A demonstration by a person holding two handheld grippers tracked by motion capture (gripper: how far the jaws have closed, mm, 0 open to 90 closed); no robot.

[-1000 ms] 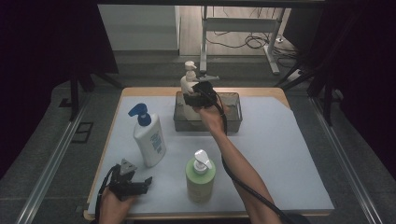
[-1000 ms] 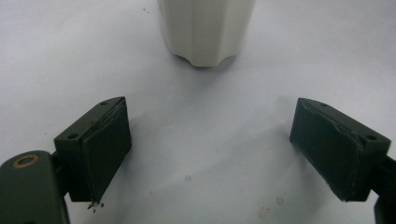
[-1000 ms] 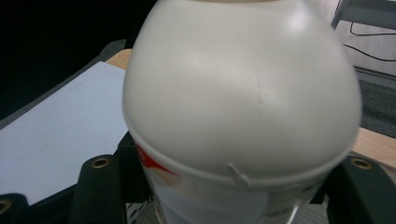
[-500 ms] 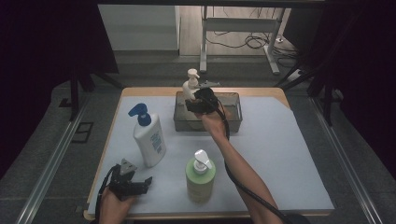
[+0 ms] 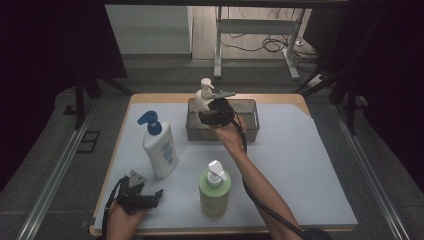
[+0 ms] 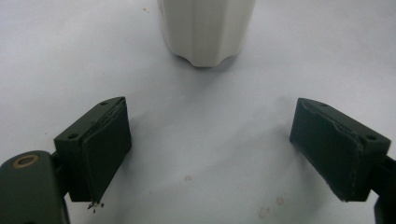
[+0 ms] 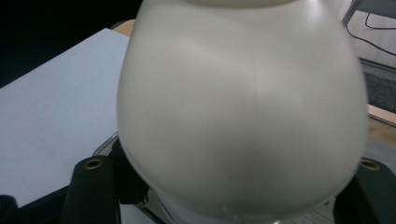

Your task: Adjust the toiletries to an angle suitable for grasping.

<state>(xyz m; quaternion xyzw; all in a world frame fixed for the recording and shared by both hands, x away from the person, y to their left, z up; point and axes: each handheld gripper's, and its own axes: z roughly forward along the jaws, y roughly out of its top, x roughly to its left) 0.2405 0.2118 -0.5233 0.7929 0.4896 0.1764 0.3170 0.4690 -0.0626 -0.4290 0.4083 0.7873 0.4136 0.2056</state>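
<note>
Pale matting covers the table (image 5: 310, 165), and at its far edge sits a smoky see-through bin (image 5: 247, 122). The white pump bottle (image 5: 204, 97) stands upright at the left end of that bin, its round body low between the walls and its pump head rising above the rim. Upright is the sensible way to set down a pump bottle, since the spout stays clear and the base can settle flat.

The right gripper (image 5: 209, 112) reaches over the bin's near wall from the person's side and takes the bottle at its belly, the widest and steadiest part to hold. In the right gripper view the bottle (image 7: 238, 116) bulges across the frame with a finger on either side of it. The fingers have just been opening with the bottle between them, which reads as a release after placing. Whether the pads press on it at this instant cannot be told, because the body hides them.

Nearer the person, a white bottle with a blue pump (image 5: 159, 147) and a green bottle with a white pump (image 5: 214, 187) stand apart on the mat, likely waiting their turn for the bin.

The left gripper (image 5: 150, 196) rests low at the near left corner, out of the working arm's way. Its fingers (image 6: 98, 149) are spread wide with nothing between them, and the foot of a pale bottle (image 6: 208, 32) stands ahead of them.
</note>
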